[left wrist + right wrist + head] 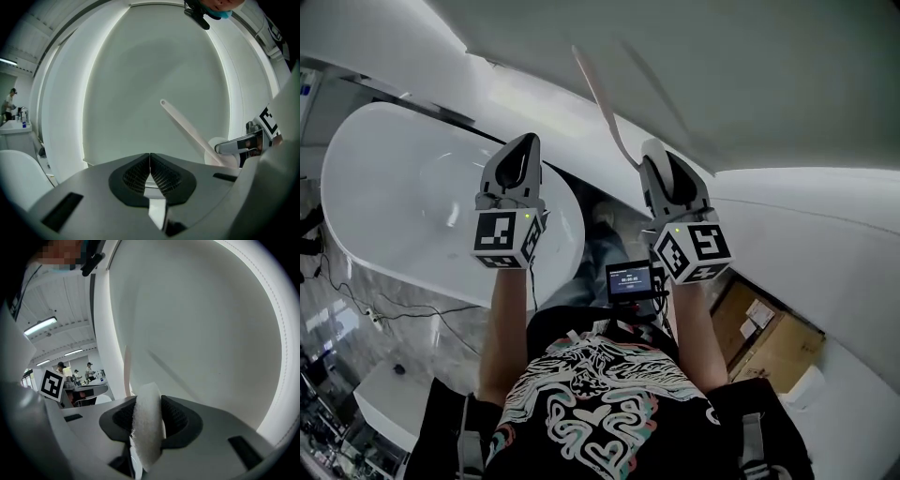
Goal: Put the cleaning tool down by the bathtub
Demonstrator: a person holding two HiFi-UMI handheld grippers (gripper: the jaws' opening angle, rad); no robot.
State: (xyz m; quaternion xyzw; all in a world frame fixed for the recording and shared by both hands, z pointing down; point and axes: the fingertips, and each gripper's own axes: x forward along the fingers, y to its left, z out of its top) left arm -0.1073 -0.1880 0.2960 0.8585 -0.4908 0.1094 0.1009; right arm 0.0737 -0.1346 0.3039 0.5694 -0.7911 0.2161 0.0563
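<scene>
Right gripper (150,404): the two ribbed pads (177,417) are pressed on the white fuzzy pad of the cleaning tool (146,437), one on each side. The pad stands on edge between them and fills the gap. The tool's pale handle (187,127) runs up and away from the jaws. In the head view it shows as a thin, slightly curved line against the white surface above.

Left gripper (150,161): the jaws are closed tip to tip, with nothing between them. Its view shows the right gripper at the right edge, with the tool's pad clamped in it.

We note both grippers held up side by side in front of the person, apart from each other. Each marker cube, left (508,239) and right (694,251), faces the head camera.

The tool is in the air in the right gripper, touching nothing else that we can see. The bathtub (394,206) is white and oval and lies at the left of the head view. The left gripper shows in front of its near end. The tool is to the right of the tub and off its rim.

Both gripper views are filled by a large white curved surface (140,70) with a bright edge.

Also seen:
- a small screen (630,279) at the person's chest
- a cardboard box (773,342) at the lower right
- cables (384,305) on the floor beside the tub
- people (61,367) far off at a counter
</scene>
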